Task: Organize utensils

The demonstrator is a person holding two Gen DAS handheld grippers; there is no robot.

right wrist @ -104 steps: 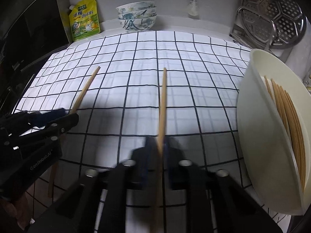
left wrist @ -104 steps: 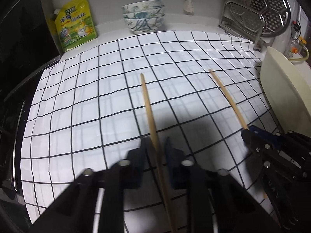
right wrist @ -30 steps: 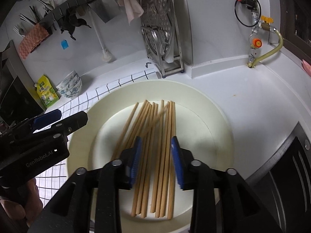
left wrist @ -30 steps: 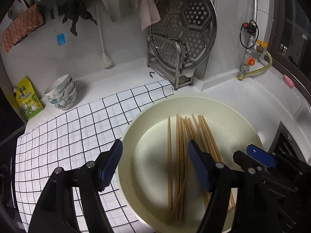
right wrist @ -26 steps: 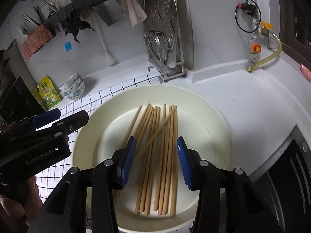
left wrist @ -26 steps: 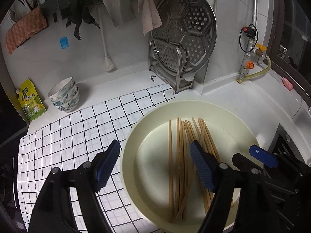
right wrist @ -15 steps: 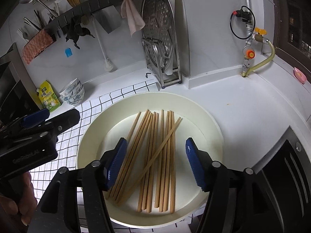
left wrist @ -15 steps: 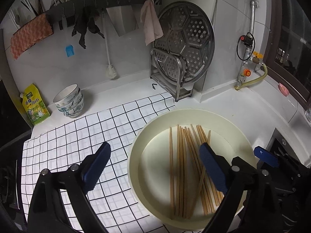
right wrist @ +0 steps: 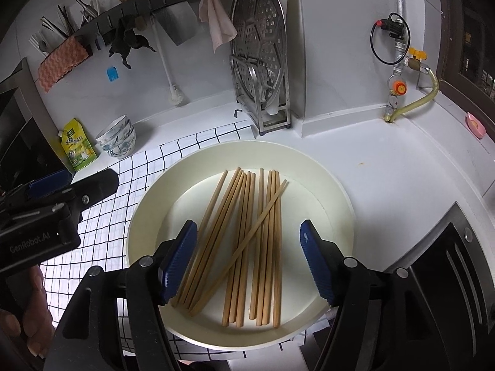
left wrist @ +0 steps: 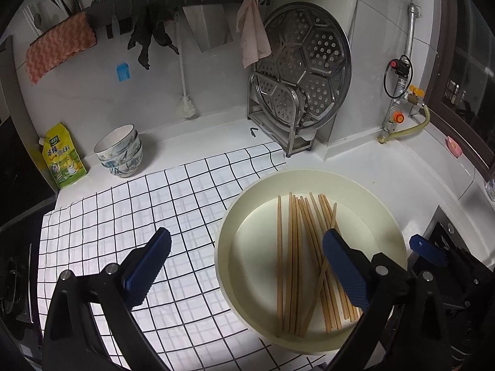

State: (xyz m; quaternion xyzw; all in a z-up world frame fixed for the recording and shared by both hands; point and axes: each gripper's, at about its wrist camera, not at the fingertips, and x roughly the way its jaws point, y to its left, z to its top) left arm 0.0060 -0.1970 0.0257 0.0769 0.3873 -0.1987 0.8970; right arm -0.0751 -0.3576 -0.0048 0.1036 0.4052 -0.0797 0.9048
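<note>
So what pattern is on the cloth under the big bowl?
The cloth is white with a black grid, clearest in the left wrist view.

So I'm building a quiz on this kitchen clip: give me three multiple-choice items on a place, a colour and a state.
1. Where do the chopsticks lie?
A. in the cream basin
B. on the checked cloth
C. in the stacked bowls

2. What colour is the pouch beside the bowls?
A. red
B. yellow
C. blue

3. What does the right gripper hold?
A. one chopstick
B. a bowl
C. nothing

Key: 1 A, all lie inside the basin; 2 B, its front is yellow; 3 C, its jaws are opening, clear of the chopsticks below.
</note>
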